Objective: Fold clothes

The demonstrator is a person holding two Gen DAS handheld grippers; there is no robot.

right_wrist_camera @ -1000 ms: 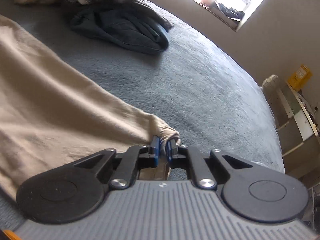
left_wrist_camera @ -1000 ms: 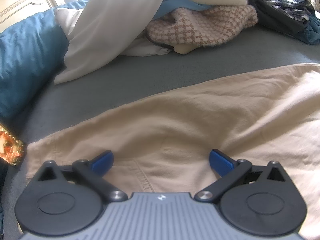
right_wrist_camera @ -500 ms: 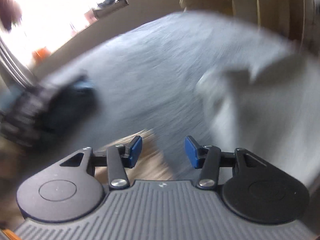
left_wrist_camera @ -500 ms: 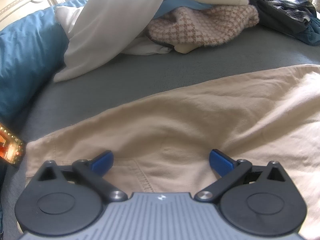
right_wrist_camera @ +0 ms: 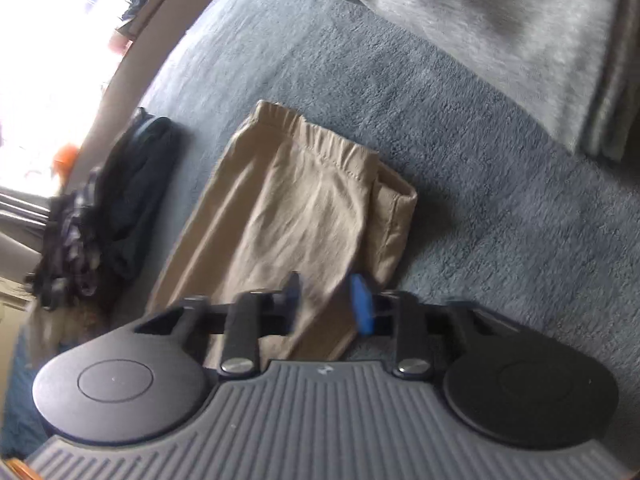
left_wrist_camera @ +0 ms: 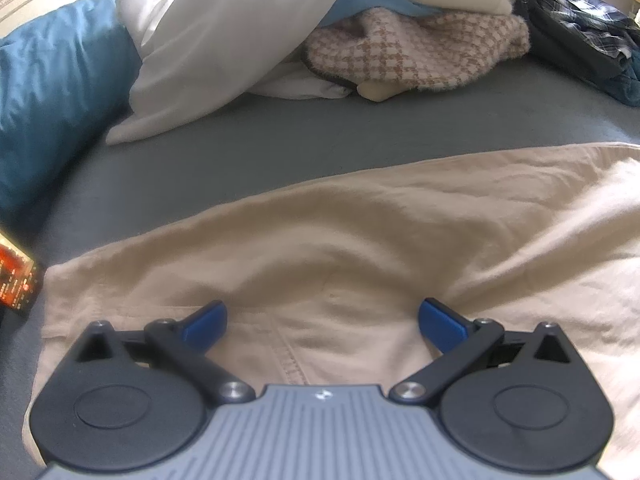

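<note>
- Trousers, beige, lie flat on the grey-blue bed; waist end and seam nearest in the left wrist view, long axis running off to the right, far end cut off by the frame.
- Left gripper is wide open just above the waist area, nothing between the pads.
- Right gripper jaws are closing, trouser-leg cloth between the blue pads; frame is motion-blurred, so contact is hard to confirm.
- In the right wrist view the trouser leg points away toward its gathered cuff, one layer folded beside the other.
- No readable brand or label; a small emblem on each gripper body is too small to read.
- Orange-lit object at left edge: cut off, unreadable.
- Grey cloth upper right, blurred.
- Far: blue pillow, white sheet, houndstooth knit, plaid shirt, dark clothes heap.
</note>
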